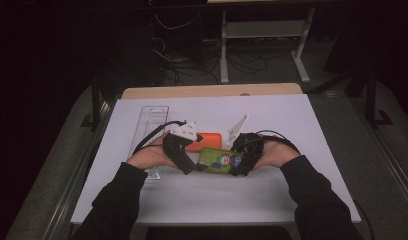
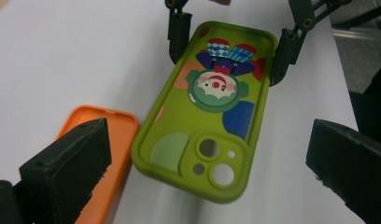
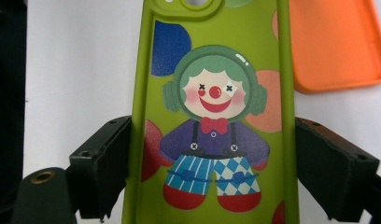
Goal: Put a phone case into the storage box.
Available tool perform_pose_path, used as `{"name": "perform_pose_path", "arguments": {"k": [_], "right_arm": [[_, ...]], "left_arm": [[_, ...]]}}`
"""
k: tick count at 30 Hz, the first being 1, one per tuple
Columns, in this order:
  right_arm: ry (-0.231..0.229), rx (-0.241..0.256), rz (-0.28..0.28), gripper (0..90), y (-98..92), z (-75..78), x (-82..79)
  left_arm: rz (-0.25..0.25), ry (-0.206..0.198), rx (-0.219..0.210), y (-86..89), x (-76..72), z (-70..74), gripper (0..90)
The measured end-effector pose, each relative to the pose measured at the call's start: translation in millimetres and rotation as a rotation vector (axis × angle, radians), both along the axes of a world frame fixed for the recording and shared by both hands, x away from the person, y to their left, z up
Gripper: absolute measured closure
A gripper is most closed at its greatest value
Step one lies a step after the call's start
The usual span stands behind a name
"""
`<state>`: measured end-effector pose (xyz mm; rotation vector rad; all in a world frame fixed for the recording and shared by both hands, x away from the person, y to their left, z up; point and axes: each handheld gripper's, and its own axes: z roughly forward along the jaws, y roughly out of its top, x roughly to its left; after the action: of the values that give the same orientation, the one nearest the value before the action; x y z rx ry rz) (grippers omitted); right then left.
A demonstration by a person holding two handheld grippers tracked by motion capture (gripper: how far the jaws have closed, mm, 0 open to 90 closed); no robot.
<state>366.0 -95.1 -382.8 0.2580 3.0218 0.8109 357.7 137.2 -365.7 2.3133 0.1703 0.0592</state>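
We've got the right gripper (image 3: 212,172) pinching the green case (image 3: 212,116) by its sides, left gripper (image 2: 212,168) spread wide, orange case (image 2: 102,140) just beside.

A white table top (image 1: 292,120) covers most of a wooden table (image 1: 212,91), whose bare edge shows along the far side. A clear plastic tray (image 1: 151,120) lies on the left part of the white top, its long side running away from the near edge. Beyond the table, a white frame (image 1: 262,30) stands on the dark floor among loose cables (image 1: 192,70).
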Motion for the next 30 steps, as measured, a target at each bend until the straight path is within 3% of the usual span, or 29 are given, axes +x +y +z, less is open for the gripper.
{"name": "perform_pose_path", "arguments": {"k": [7, 10, 15, 18, 24, 27, 30], "right_arm": [[-0.003, -0.013, 0.054, 15.2, 11.9, -1.3, -8.4], [-0.015, -0.018, 0.068, 15.2, 15.0, 0.0, -11.4], [-0.024, -0.008, 0.088, 15.2, 19.4, 4.1, -16.0], [-0.036, -0.005, 0.098, 15.1, 21.2, 6.6, -18.6], [-0.049, 0.004, 0.115, 15.1, 24.1, 10.4, -22.7], [-0.054, 0.009, 0.122, 15.1, 24.8, 11.3, -23.5], [-0.058, 0.01, 0.126, 15.1, 25.4, 12.1, -24.2]], "left_arm": [[-0.061, 0.012, 0.059, -7.7, -6.5, -10.3, 0.0], [-0.093, -0.003, 0.08, -12.3, -9.4, -12.2, 0.0], [-0.102, 0.006, 0.113, -17.6, -14.1, -17.4, 0.0], [-0.113, -0.007, 0.117, -19.5, -14.0, -19.5, 0.0], [-0.12, 0.018, 0.123, -23.0, -15.9, -23.6, 0.0], [-0.133, 0.007, 0.144, -23.9, -15.1, -24.3, 0.0], [-0.131, 0.019, 0.134, -24.8, -16.2, -25.5, 2.5]]}}
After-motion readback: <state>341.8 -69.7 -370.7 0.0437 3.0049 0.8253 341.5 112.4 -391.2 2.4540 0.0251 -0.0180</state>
